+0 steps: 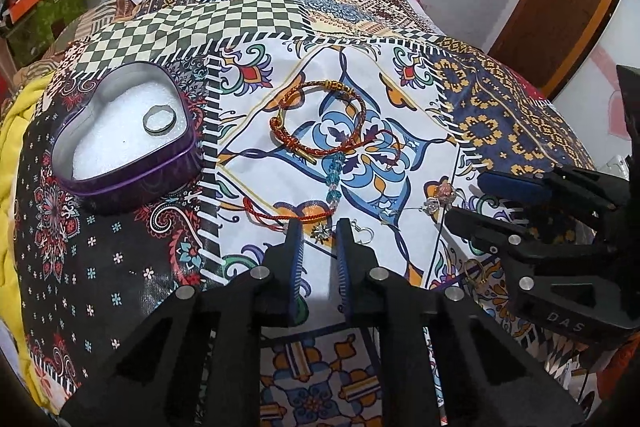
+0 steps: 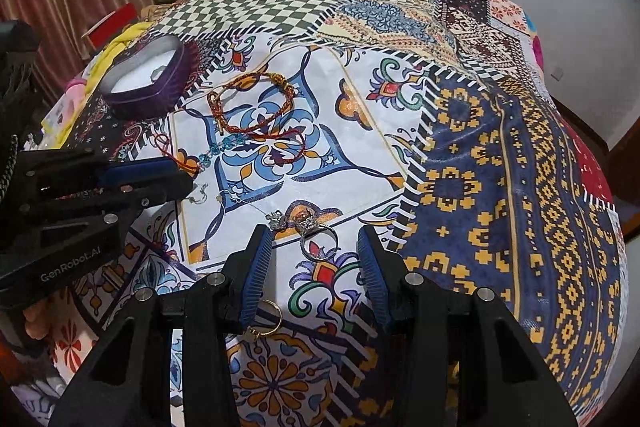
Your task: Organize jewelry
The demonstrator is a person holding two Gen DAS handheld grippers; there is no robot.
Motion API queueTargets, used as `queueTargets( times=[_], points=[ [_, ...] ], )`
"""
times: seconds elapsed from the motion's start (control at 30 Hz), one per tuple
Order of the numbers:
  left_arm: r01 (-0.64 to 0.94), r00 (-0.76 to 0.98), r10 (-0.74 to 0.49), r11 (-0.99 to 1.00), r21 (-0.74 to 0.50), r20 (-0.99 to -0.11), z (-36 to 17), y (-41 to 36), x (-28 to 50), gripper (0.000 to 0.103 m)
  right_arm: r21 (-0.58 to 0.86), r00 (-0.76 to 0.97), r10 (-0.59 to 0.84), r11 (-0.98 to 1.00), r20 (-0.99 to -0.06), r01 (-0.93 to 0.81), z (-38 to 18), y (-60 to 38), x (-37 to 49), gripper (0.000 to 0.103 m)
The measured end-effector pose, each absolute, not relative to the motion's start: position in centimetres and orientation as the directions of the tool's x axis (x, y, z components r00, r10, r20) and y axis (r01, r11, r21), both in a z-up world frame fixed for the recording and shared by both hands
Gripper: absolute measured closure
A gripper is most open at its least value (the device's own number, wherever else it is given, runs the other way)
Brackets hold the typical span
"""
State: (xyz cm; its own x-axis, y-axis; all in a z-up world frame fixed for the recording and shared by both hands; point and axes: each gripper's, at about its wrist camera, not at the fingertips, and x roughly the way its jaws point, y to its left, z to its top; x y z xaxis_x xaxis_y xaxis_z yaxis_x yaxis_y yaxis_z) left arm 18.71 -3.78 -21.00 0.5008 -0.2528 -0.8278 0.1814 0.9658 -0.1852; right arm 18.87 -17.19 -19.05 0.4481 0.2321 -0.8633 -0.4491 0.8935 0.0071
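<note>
The open right gripper (image 2: pixel 316 259) hangs over a small, hard, slippery silver ring (image 2: pixel 318 241) near the bedspread's (image 2: pixel 500 163) front edge, best pinched across its band; the left gripper (image 1: pixel 318 247) is open too.

Even soft indoor light, faint shadows, mild sheen on bedspread (image 2: pixel 360 163) around 12 o'clock; heavy fisheye warp, dark vignette corners, edges kinda blurry.
</note>
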Motion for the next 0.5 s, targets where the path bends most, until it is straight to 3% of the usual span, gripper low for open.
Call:
queueTargets(
  times=[0.1, 0.23, 0.5],
  points=[
    [0.182, 0.504, -0.251, 0.966, -0.182, -0.826, -21.06, -3.7, 18.8, 0.094, 0.01, 0.438, 0.235, 0.889, -0.868, -0.457, -19.3, -16.99, 19.19, 0.064],
    [0.183, 0.505, -0.263, 0.963, -0.196, -0.822, -21.06, -3.5, 18.81, 0.094, 0.03, 0.423, 0.242, 0.893, -0.873, -0.448, -19.55, -17.18, 19.67, 0.083],
    [0.192, 0.519, -0.27, 0.961, -0.197, -0.811, -20.14, -3.66, 18.16, 0.095, 0.046, 0.428, 0.26, 0.892, -0.866, -0.451, -19.15, -17.33, 19.36, 0.084]
  ],
)
